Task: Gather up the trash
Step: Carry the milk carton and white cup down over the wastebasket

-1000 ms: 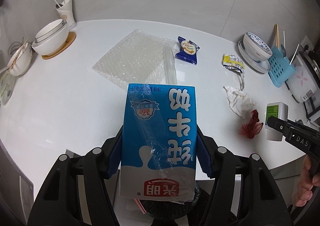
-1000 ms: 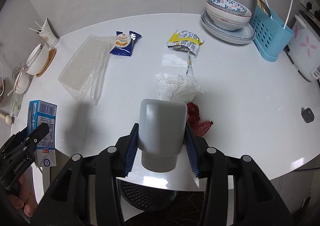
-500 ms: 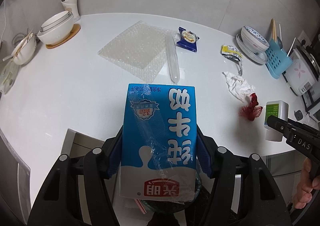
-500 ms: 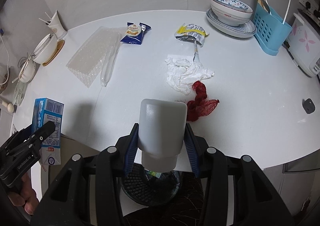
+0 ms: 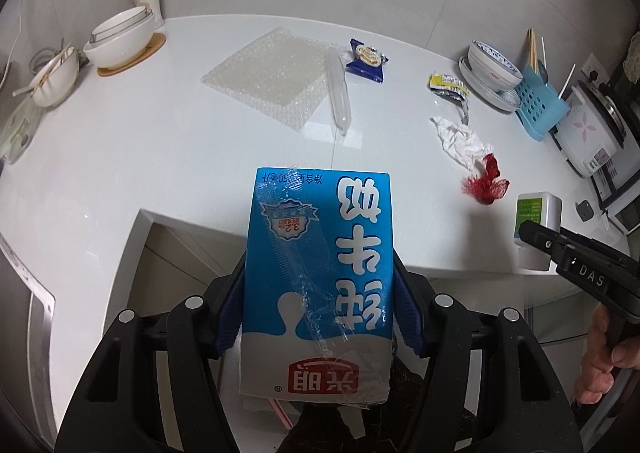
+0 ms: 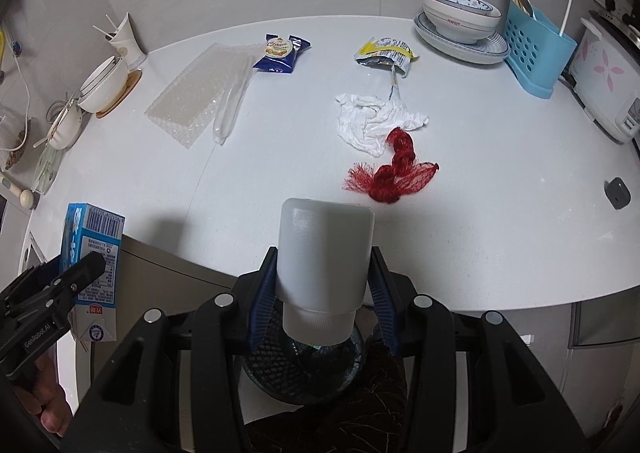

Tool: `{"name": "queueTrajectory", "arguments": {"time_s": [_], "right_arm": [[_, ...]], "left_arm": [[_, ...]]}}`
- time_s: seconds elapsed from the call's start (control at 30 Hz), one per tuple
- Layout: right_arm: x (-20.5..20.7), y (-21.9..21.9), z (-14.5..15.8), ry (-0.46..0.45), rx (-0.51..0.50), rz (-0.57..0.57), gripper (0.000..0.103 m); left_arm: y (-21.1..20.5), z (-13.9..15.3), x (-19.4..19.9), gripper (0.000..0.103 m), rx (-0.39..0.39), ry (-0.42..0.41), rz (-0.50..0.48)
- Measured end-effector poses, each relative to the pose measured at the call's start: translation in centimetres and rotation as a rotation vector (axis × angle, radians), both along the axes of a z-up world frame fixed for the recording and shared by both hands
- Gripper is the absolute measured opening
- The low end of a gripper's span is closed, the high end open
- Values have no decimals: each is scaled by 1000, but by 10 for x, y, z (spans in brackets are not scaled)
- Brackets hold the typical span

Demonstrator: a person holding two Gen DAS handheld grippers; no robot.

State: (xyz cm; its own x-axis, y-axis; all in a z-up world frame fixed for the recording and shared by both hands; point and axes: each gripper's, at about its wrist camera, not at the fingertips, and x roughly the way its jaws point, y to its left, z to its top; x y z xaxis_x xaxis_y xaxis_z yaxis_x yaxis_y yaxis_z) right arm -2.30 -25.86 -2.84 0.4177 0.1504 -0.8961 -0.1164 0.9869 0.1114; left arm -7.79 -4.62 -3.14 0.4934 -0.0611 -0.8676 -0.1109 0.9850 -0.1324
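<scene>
Your two hand-held grippers carry trash off the surface's edge

Your left hand-held gripper (image 5: 318,309) clamps the blue milk carton (image 5: 320,277); your right hand-held gripper (image 6: 322,305) clamps a white bottle (image 6: 324,265) above the black mesh bin (image 6: 280,369). Farther off, red netting (image 6: 394,177) and crumpled tissue (image 6: 372,121) lie on the surface (image 6: 500,193).

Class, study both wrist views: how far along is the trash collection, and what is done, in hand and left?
Done: some trash already lies in the black mesh bin. In hand: the left tool grips a blue milk carton; the right tool grips a white bottle above the bin. Left on the table: bubble wrap, snack packet, torn wrapper, tissue, red net.
</scene>
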Motion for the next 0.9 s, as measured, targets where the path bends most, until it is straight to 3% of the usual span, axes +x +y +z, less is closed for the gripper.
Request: {"name": "queueTrajectory", "arguments": {"time_s": [0.43,0.9], "right_arm": [[-31,0,-13,3,2,41,42],[-59,-1,-38,20,-8,57,42]], "left_arm": [[3,-33,-39,61,0,51,9],[-7,-47,-51,61,6,64,-10]]}}
